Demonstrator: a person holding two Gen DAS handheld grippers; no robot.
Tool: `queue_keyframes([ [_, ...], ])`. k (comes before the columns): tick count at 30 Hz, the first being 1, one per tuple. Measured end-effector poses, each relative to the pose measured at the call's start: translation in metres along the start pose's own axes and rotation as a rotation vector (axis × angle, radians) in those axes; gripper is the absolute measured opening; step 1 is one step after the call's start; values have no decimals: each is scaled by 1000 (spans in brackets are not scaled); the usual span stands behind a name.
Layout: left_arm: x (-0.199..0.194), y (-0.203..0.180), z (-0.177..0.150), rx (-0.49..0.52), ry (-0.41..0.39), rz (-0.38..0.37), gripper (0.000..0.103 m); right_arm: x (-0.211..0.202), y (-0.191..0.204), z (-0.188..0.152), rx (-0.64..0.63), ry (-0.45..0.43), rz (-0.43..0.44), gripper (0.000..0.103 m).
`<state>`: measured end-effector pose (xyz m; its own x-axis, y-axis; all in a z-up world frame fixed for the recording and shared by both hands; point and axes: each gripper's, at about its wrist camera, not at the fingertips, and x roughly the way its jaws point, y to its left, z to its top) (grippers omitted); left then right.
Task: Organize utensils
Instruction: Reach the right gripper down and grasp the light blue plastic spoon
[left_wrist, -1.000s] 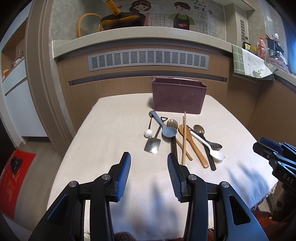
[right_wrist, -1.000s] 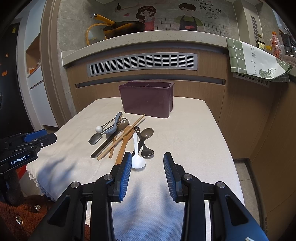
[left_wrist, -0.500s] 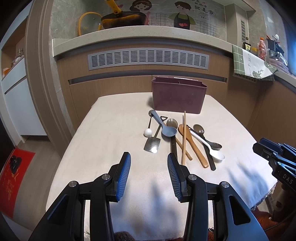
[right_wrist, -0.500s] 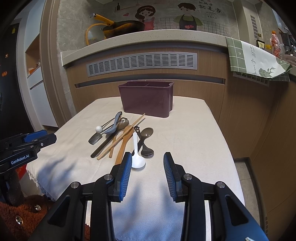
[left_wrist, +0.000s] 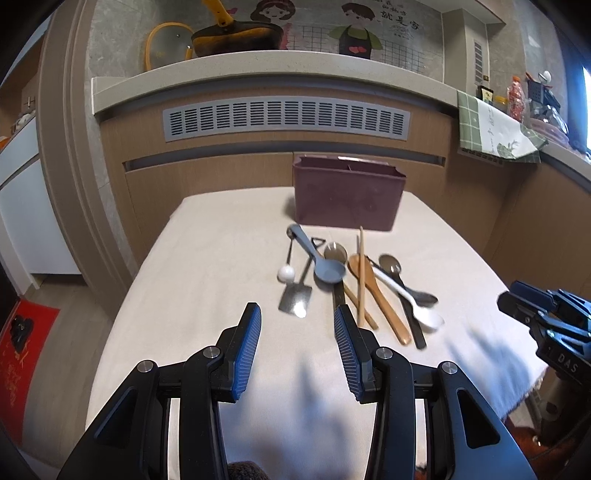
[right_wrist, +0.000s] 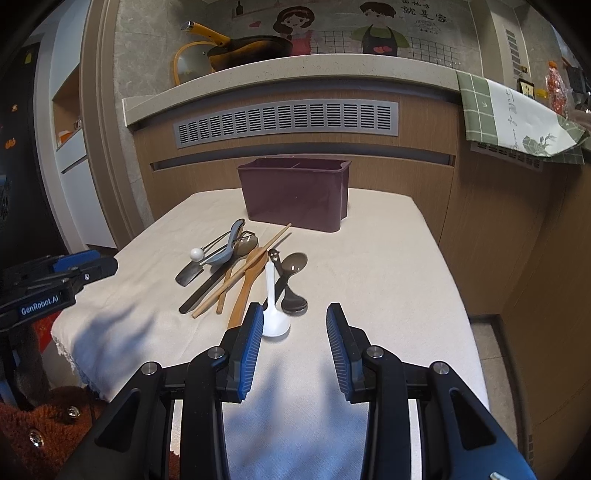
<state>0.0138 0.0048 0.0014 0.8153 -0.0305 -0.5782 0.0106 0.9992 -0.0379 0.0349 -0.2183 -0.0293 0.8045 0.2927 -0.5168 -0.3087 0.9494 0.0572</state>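
Note:
A pile of utensils lies mid-table: a grey-blue spoon (left_wrist: 325, 266), a small metal spatula (left_wrist: 295, 301), a white-ball stirrer (left_wrist: 286, 274), wooden chopsticks (left_wrist: 361, 273), a wooden spoon (left_wrist: 380, 295), a white spoon (left_wrist: 417, 306) and dark spoons (left_wrist: 406, 280). A maroon divided holder (left_wrist: 347, 197) stands behind them. My left gripper (left_wrist: 297, 332) is open and empty, just short of the spatula. My right gripper (right_wrist: 295, 332) is open and empty, its left finger beside the white spoon (right_wrist: 274, 317). The holder (right_wrist: 295, 192) and chopsticks (right_wrist: 243, 269) also show in the right wrist view.
The table has a cream cloth (left_wrist: 207, 266) with edges at left, right and front. A wooden counter wall with a grey vent (left_wrist: 286, 120) rises behind. A green towel (right_wrist: 517, 118) hangs at right. A red mat (left_wrist: 22, 362) lies on the floor at left.
My left gripper has moved slightly forward toward the utensils. The right gripper has barely moved. Nothing was picked up.

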Motion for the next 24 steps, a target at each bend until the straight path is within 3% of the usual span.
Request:
queue_keyframes([
  [6,28,16,22,-85,-43,-12,42,8,0,13,-48,-56,-41,34],
  [11,53,28,26,-127,-20,-48,43,25,-12,27,-31,-52,-28,33],
  [16,80,29,28,-48,5,-10,43,50,-16,32,-59,7,-28,33],
  [24,132,24,43,4,96,-32,43,82,-16,33,-36,90,17,33],
])
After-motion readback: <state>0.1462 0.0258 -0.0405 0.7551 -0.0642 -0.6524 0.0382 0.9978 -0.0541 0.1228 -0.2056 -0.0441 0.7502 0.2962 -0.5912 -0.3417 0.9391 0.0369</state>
